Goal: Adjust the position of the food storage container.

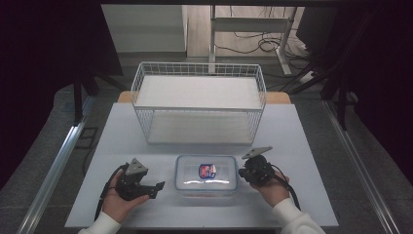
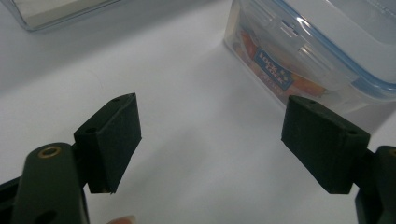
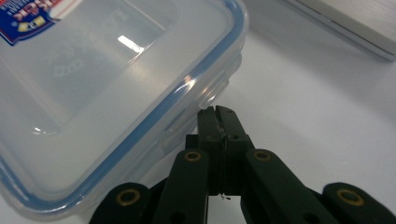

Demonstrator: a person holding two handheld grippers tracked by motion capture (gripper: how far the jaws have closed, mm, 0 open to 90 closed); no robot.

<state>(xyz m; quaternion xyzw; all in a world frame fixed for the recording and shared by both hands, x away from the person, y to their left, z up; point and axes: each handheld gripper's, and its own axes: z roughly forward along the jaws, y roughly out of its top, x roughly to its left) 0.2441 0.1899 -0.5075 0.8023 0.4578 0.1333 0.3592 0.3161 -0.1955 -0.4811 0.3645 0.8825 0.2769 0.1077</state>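
Dim room, grey floor (image 1: 44, 146) all around. Pale rectangular tabletop (image 1: 292, 146) brightly lit at centre. Beyond, white metal desk frame (image 1: 243, 24) standing on lighter flooring, black cables (image 1: 258, 46) tangled beneath. Dark shapes at both sides.

Clear box (image 1: 207, 175), blue-rimmed lid, red-blue label; white wire basket (image 1: 199, 102).

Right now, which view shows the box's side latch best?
The right gripper view: the latch sits close up, just ahead of the shut right gripper. The left gripper view shows another latch on the box's near wall. The high view shows the whole box, latches too small to tell.
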